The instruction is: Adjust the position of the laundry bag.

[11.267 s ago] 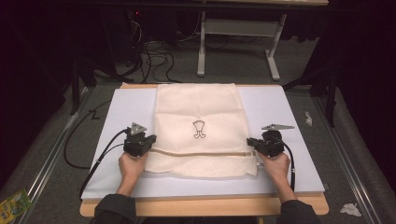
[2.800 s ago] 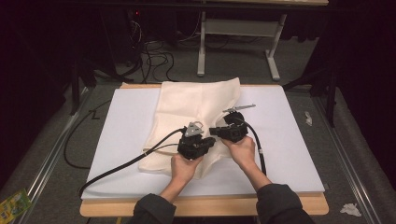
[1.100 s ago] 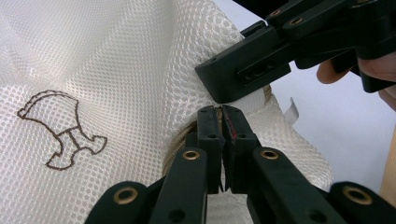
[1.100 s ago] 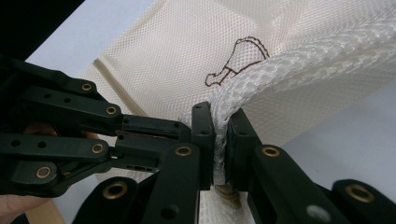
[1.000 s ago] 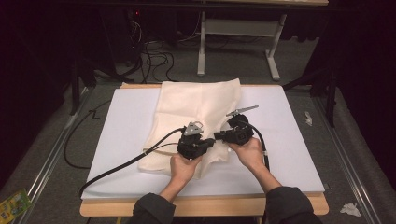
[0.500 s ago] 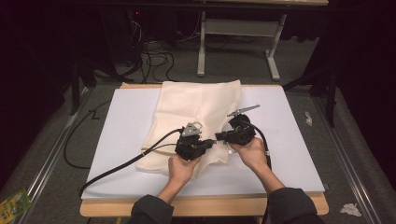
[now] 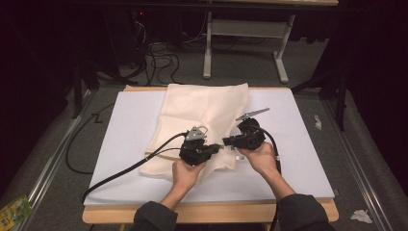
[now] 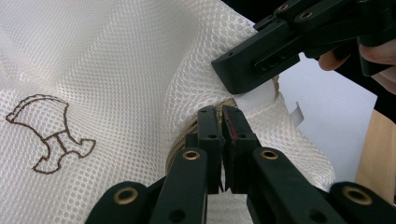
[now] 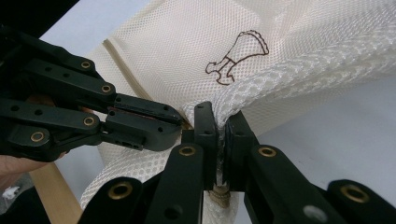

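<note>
At board centre, we pinch the mesh laundry bag [image 7: 202, 115] at its zipper [image 8: 180, 142] end with left gripper [image 7: 217, 147] and right gripper [image 7: 226, 142], jaws pressed together; next, pull toward 9 o'clock.

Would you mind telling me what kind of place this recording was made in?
Probably a lab or data-recording workspace: a white-topped table stands on grey carpet, cables trail across the floor behind it, and a desk frame sits in dark surroundings.

High view: bench [image 7: 120, 125] lit from above, surroundings near black, slightly soft. Both tool views bright and even, mesh sharp, nearest black linkages blurred, no glare.
</note>
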`<state>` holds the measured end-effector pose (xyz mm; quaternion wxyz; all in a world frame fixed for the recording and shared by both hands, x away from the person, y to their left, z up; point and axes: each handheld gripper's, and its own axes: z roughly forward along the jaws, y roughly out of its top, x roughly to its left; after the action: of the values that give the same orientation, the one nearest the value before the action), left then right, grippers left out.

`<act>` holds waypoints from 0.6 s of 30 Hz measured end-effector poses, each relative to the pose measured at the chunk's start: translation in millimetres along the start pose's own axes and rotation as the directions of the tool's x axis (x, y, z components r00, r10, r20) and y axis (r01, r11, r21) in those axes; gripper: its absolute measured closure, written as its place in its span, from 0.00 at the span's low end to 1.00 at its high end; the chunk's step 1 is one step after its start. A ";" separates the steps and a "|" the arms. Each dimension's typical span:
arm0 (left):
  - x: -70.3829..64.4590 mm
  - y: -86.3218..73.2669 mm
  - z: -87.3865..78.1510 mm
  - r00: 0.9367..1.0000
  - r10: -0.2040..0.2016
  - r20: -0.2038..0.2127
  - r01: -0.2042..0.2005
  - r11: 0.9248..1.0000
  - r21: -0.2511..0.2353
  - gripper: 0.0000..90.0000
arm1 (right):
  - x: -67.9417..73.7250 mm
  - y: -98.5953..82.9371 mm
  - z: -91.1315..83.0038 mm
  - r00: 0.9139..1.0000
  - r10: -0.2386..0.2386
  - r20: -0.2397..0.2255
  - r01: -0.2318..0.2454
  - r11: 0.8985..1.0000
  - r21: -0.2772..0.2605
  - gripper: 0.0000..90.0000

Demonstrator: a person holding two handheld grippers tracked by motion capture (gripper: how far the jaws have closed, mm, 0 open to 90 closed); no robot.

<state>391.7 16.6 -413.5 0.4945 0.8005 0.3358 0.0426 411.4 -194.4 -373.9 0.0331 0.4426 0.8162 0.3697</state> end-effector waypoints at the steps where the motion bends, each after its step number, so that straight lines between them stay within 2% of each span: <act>1: -0.1 0.0 -0.7 1.000 0.002 -0.001 -0.002 1.000 0.001 0.97 | 0.0 -0.3 -0.7 1.000 -0.001 -0.004 0.001 1.000 -0.004 0.98; 5: 5.0 -0.9 -6.1 1.000 -0.002 -0.019 0.002 1.000 0.003 0.97 | -2.8 -1.4 -3.6 1.000 -0.002 0.013 0.002 1.000 -0.004 0.98; 6: 7.5 -1.2 -7.7 1.000 -0.013 -0.003 0.013 1.000 0.001 0.97 | -4.8 -2.2 -5.2 1.000 0.008 0.007 -0.008 1.000 -0.006 0.98; 7: 6.5 -0.9 -7.5 1.000 -0.009 -0.006 0.009 1.000 0.003 0.97 | -7.4 -3.4 -7.1 1.000 0.016 -0.005 -0.016 1.000 -0.009 0.98; 9: 5.7 -1.3 -6.0 1.000 -0.007 -0.012 0.007 1.000 0.007 0.97 | -5.3 -3.3 -6.2 1.000 -0.001 0.017 0.002 1.000 -0.005 0.98; 18: 8.0 -3.9 -6.3 1.000 -0.008 -0.004 0.008 1.000 0.015 0.97 | -9.5 -5.6 -8.7 1.000 0.011 -0.008 -0.011 1.000 -0.013 0.98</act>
<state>393.3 27.1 -415.6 0.4879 0.8029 0.3402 0.0398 409.9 -208.4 -373.8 0.0305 0.4454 0.8116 0.3769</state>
